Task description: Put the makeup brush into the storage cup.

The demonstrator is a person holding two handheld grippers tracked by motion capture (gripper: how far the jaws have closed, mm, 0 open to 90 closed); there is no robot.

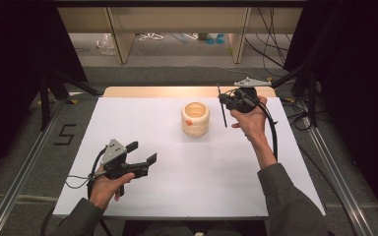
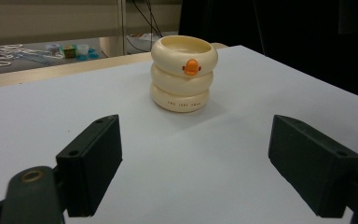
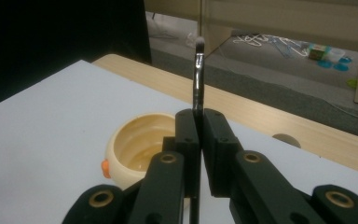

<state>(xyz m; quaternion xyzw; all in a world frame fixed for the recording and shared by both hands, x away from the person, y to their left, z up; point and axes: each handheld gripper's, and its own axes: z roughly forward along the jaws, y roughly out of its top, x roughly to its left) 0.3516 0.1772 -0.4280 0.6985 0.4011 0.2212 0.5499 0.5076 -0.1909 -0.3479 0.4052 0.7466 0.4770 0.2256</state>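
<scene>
Above the desk [image 1: 142, 132], just right of the cream holder [image 1: 195, 119], the right hand-held gripper [image 3: 198, 122] pinches a thin, light, likely slippery brush [image 3: 198, 74] mid-handle, while the left hand-held gripper [image 2: 196, 163] gapes wide.

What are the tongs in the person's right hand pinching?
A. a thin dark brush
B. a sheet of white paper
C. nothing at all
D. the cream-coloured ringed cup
A: the right tongs are shut on a thin dark brush, its bristle tip pointing up past the jaws, while the cream ringed cup stands apart on the table.
</scene>
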